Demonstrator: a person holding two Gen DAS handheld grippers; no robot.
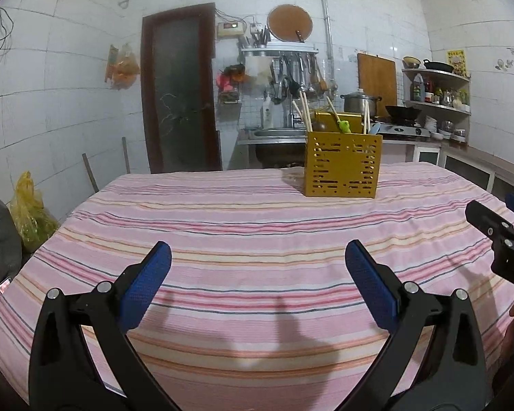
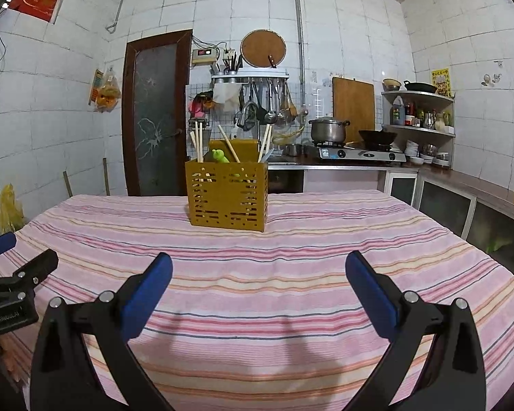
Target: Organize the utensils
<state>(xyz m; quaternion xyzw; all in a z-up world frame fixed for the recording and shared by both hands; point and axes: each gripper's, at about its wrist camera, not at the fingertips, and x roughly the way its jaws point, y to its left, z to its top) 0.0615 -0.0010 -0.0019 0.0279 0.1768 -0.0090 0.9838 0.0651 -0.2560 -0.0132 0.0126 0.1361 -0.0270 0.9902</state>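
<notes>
Holder: the yellow perforated utensil holder [image 1: 342,164] stands upright on the striped tablecloth [image 1: 222,239], toward the table's far edge, well apart from both my grippers. From the right wrist view it sits a little left of centre; from the left wrist view, right of centre.

Contents: several pale chopsticks [image 2: 198,140] lean out of the top at different angles, beside a green frog-shaped piece [image 2: 220,156] and a light blue handle [image 1: 376,126] at the holder's right corner. I cannot tell which compartment each sits in.

Cloth: bare between me and the holder; I see no loose utensils lying on it.

Left gripper [image 1: 257,260]: jaws spread wide, nothing between the blue pads, hovering over the table's near edge.

Right gripper [image 2: 258,269]: jaws likewise spread and empty, over the near edge, just beside the left one.

Handling, my judgement: the chopsticks look light, stiff, thin and smooth, so they may twist or slip in the pads. I would pinch one on the exposed upper shaft, across its width, and lift along its lean.

Holder, my judgement: it looks like thin sheet, light enough to tip or slide on soft cloth if I drag a stick sideways.

Stage: looks either unstarted or finished; I cannot tell which.
</notes>
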